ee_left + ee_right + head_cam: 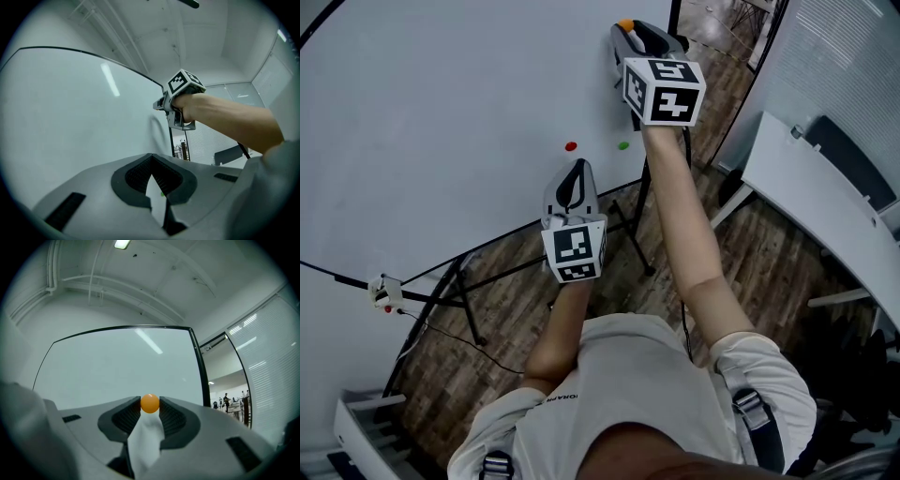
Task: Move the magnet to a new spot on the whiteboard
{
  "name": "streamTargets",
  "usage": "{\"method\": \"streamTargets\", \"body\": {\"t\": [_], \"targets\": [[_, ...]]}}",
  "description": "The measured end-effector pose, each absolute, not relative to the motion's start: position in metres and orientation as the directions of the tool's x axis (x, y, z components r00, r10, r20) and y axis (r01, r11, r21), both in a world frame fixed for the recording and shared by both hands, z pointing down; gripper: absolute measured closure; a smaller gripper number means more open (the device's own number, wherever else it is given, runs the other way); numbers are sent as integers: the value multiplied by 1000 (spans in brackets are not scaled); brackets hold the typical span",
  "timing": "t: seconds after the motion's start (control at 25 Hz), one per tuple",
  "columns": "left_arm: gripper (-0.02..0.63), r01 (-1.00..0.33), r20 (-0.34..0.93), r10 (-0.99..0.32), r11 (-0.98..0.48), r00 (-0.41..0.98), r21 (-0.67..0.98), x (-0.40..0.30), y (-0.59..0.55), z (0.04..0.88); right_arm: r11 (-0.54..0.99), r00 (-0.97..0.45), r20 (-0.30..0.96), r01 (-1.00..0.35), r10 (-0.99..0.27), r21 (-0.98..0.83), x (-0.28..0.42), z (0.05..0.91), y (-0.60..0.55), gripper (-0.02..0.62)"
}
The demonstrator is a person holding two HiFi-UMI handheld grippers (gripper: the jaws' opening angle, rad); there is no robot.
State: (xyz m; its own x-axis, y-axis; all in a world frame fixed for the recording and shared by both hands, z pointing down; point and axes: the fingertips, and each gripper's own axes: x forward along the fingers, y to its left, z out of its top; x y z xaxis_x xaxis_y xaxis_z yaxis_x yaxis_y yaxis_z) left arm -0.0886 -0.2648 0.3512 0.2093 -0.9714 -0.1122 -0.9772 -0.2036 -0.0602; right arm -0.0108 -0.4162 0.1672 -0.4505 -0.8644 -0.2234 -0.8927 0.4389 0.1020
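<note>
Head view: the right gripper point(630, 32) is raised to the whiteboard point(441, 112) near its right edge, with an orange magnet point(625, 24) seen at its tip. A red magnet point(571, 146) and a green magnet point(623, 145) are stuck to the board further down the picture, and the left gripper point(577, 169) is held just below the red one

Left gripper view: its fingers point(136, 176) are pressed together at the tips with nothing between them, and the board is seen beyond

Right gripper view: the orange magnet is pinched between the spread fingers, with the board behind. Whether the magnet is touching the board cannot be told

The pick-up is judged done. The magnet has yet to be set on a new spot and released
</note>
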Motion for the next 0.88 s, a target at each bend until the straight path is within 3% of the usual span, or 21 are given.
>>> {"method": "streamTargets", "body": {"t": [0.88], "targets": [[604, -978, -106, -973, -203, 207, -41, -90, -263, 352, 452, -466, -186, -885, -865, 115, -9, 157, -444, 463]]}}
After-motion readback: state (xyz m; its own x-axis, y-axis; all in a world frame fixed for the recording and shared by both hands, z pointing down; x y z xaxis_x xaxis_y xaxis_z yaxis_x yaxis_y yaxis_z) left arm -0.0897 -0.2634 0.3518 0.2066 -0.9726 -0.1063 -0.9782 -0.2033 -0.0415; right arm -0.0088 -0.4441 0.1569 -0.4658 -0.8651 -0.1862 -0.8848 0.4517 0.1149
